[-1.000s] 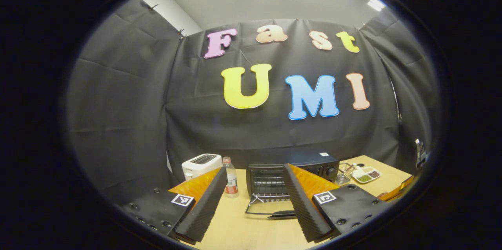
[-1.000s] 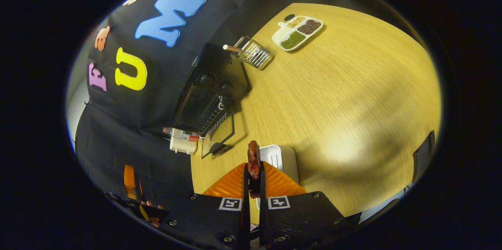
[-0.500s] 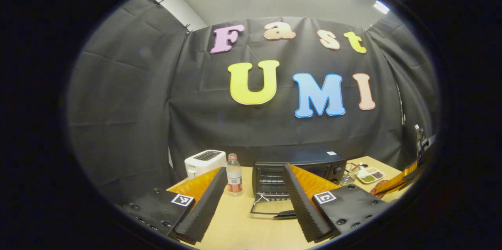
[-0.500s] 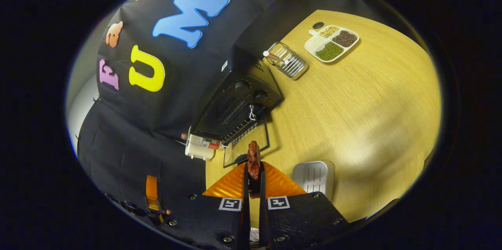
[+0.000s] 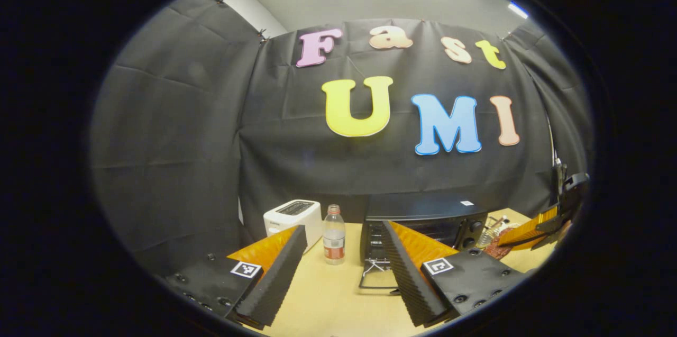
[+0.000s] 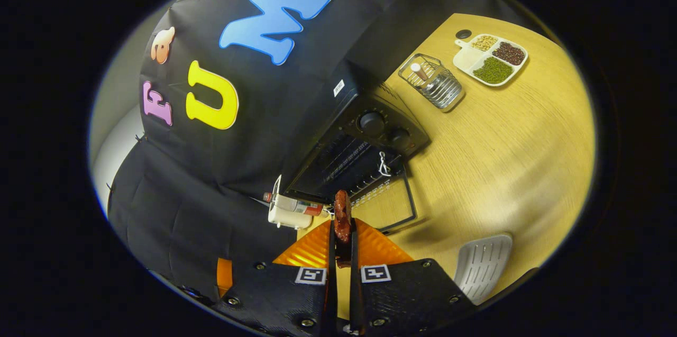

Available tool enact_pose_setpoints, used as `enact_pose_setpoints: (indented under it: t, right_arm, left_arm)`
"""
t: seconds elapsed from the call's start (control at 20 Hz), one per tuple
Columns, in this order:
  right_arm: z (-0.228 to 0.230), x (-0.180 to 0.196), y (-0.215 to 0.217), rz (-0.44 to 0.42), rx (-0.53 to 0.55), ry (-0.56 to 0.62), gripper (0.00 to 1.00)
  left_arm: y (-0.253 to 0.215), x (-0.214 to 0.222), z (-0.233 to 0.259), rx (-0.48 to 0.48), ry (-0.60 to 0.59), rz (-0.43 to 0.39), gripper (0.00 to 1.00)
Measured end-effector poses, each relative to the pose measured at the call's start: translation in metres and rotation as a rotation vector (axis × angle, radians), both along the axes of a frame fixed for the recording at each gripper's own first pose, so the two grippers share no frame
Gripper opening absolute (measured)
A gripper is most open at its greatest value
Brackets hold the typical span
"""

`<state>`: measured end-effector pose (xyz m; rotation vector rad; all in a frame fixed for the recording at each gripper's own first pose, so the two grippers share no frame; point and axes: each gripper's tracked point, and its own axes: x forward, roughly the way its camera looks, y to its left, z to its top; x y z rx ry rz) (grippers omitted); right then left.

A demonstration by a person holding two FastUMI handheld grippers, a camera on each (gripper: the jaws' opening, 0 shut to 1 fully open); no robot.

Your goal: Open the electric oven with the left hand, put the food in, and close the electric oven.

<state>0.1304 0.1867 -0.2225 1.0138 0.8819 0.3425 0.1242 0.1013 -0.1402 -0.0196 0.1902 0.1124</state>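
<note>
The right tongs (image 6: 342,231) are pinched on the food (image 6: 342,215), above the open oven (image 6: 349,160) door (image 6: 389,207). A weak pinch could drop it short of the rack. The left tongs (image 5: 344,268) hover spread, empty.

The electric oven (image 6: 365,146) is a black box with two round knobs on its control panel, standing on the wooden table against the back cloth. Its glass door (image 6: 389,205) hangs open, folded down flat in front of the cavity, where a wire rack shows. The food (image 6: 342,215), a dark reddish-brown strip, stands upright just before the open door.
</note>
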Motion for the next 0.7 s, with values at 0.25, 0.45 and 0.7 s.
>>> enact_pose_setpoints:
  t: [0.25,0.45,0.7]
  right_arm:
    - [-0.005,0.025,0.022,-0.041,0.005,-0.023,0.1]
    - [-0.004,0.048,0.038,-0.088,0.009,-0.084,0.09]
    - [-0.013,0.08,0.058,-0.13,-0.002,-0.138,0.09]
  left_arm:
    - [0.02,0.005,-0.003,0.02,0.008,0.011,1.0]
    - [0.033,0.01,-0.009,0.034,0.022,0.009,1.0]
    - [0.044,0.016,-0.017,0.034,0.036,0.008,1.0]
